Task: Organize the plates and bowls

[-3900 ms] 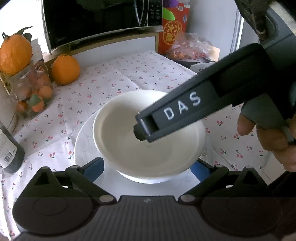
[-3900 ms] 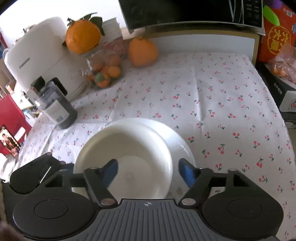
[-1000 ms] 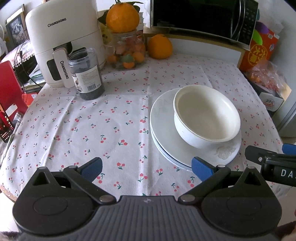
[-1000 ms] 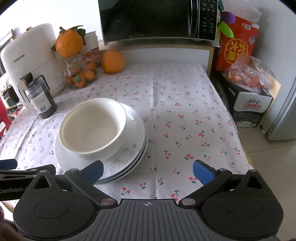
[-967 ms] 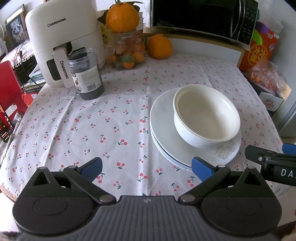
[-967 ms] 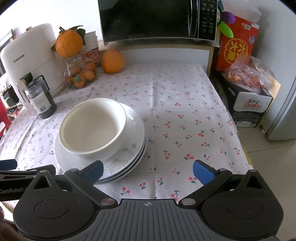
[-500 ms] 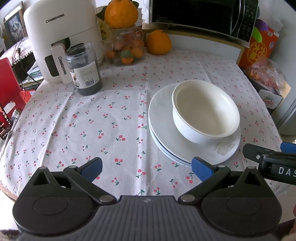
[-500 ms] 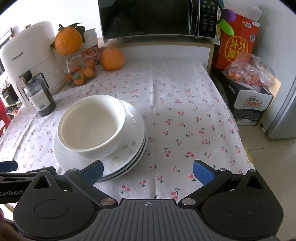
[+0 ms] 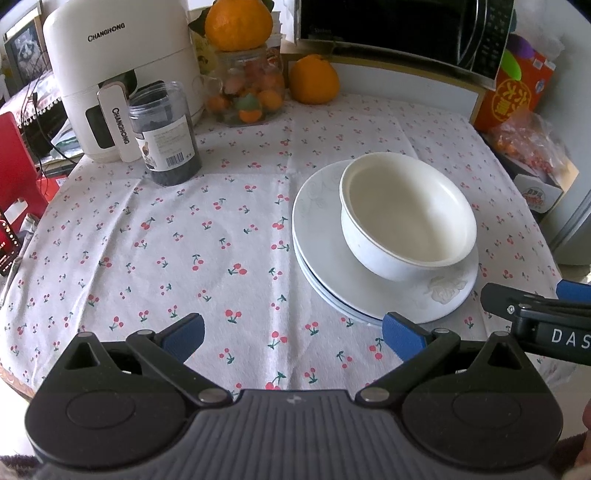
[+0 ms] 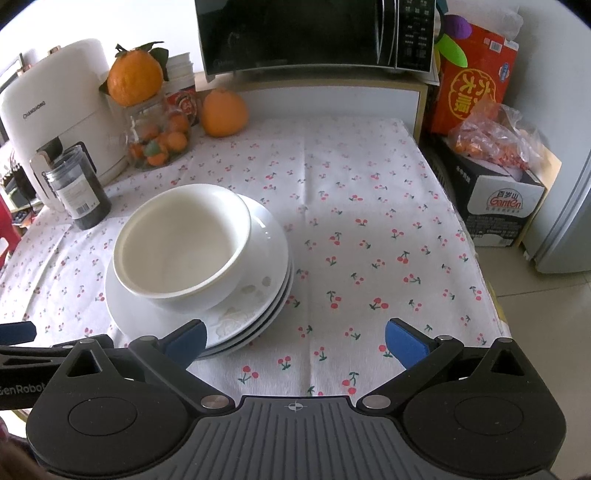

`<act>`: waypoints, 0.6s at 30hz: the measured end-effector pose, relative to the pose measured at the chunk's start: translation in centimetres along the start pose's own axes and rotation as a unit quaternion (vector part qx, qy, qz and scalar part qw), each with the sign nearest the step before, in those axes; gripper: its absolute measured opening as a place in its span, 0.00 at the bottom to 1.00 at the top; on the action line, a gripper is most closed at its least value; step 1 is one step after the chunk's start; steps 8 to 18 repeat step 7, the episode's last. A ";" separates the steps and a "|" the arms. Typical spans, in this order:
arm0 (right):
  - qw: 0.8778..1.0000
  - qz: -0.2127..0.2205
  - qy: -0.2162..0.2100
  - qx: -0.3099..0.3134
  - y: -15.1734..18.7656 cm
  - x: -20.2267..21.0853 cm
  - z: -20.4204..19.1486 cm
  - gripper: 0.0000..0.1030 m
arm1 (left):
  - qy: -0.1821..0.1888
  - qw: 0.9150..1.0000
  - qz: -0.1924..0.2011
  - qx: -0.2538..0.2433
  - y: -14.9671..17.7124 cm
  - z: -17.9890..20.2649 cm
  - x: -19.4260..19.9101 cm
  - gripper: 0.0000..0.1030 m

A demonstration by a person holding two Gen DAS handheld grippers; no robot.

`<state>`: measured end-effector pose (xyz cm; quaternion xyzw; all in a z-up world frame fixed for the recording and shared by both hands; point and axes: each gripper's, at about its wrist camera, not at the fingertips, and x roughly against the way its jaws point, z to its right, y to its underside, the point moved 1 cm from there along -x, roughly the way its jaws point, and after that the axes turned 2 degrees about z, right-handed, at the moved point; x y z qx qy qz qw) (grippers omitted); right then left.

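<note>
A white bowl [image 9: 406, 225] [image 10: 184, 243] rests on a stack of white plates [image 9: 317, 229] [image 10: 269, 243] on the cherry-print tablecloth. My left gripper [image 9: 293, 334] is open and holds nothing; it hovers over the cloth, near and left of the stack. My right gripper [image 10: 295, 341] is open too, with nothing in it, near and right of the stack. In the left wrist view the right gripper's black body [image 9: 535, 317] pokes in at the right edge. A second bowl rim seems nested under the top one.
At the back stand a white air fryer [image 9: 122, 74], a dark jar [image 9: 166, 136], a glass jar of small fruit [image 9: 247, 96] topped by an orange, a loose orange [image 9: 314, 79] and a microwave [image 10: 314, 33]. A red box [image 10: 472, 85] and a carton [image 10: 495, 199] sit off the table's right edge.
Both grippers have drawn back from the bowl and the plates since 3.9 s ago, and both jaws stand wider. Over the last second the views shifted only slightly.
</note>
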<state>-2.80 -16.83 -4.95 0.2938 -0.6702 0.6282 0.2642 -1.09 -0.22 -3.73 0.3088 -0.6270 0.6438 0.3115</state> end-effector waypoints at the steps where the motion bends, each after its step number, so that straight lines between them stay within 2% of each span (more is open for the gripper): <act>1: 1.000 0.000 0.000 0.000 0.0 0.0 0.0 1.00 | 0.001 1.000 -0.001 0.000 0.0 0.0 0.0 1.00; 7: 1.000 -0.001 0.001 -0.002 0.2 -0.2 0.0 1.00 | 0.013 1.000 -0.004 -0.003 -0.1 0.0 0.0 1.00; 18: 1.000 -0.001 0.001 -0.002 0.2 -0.2 0.0 1.00 | 0.013 1.000 -0.004 -0.003 -0.1 0.0 0.0 1.00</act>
